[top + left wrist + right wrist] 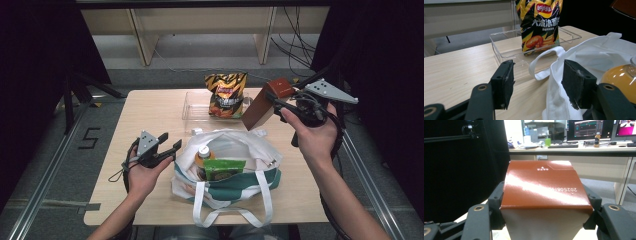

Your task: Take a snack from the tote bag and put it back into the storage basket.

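Note:
My right gripper (276,101) is raised over the table's far right, shut on a brown carton (260,107) that tilts above the bag. In the right gripper view the carton (544,185) sits between both jaws, pressed on each side. A white tote bag (235,150) with a green stripe lies open at the table's front middle. An orange-filled bottle (202,155) and a green packet (223,169) sit inside it. My left gripper (167,142) hovers just left of the bag, open with nothing between its pads (504,82). The bag's rim and handle (544,60) lie just beyond them.
A clear plastic tray (192,107) stands at the back middle of the wooden table (150,110), with a black and orange chip bag (226,92) upright in it. The bag's straps (265,200) hang toward the front edge. Black curtains flank both sides.

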`<act>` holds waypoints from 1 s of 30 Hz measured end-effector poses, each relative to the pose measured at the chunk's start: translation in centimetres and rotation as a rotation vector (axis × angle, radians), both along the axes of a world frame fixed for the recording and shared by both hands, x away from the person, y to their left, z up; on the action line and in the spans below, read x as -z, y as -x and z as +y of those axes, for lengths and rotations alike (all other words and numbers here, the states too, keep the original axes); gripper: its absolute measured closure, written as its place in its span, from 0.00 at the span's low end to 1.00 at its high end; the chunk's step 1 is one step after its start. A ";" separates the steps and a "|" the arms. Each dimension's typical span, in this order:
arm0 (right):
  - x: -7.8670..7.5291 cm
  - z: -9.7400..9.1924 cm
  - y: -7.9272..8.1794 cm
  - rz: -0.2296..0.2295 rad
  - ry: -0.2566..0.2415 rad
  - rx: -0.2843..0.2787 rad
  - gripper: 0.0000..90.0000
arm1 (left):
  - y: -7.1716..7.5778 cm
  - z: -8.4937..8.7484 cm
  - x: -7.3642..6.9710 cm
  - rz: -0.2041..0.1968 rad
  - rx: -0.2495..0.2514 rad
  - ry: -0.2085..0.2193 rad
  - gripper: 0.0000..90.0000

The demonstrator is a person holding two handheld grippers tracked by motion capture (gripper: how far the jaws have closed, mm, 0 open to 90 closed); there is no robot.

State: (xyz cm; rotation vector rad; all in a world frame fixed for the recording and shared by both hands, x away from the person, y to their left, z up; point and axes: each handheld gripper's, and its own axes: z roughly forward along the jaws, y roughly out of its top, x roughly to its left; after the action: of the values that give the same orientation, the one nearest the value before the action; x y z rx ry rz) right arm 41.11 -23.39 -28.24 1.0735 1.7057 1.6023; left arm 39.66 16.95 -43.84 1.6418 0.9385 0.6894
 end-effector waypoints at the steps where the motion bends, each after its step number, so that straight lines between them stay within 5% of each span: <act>1: 0.0 0.1 -0.1 0.007 -0.003 0.002 0.43 | 0.0 0.0 0.0 0.000 0.000 -0.001 0.47; 30: 0.3 1.0 -3.6 0.035 0.007 0.038 0.43 | 0.0 0.0 0.0 0.000 -0.001 0.005 0.47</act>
State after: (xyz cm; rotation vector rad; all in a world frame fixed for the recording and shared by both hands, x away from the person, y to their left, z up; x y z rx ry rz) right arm 44.68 -22.44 -28.52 1.1304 1.7026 1.5619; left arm 39.67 16.99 -43.81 1.6373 0.9398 0.6874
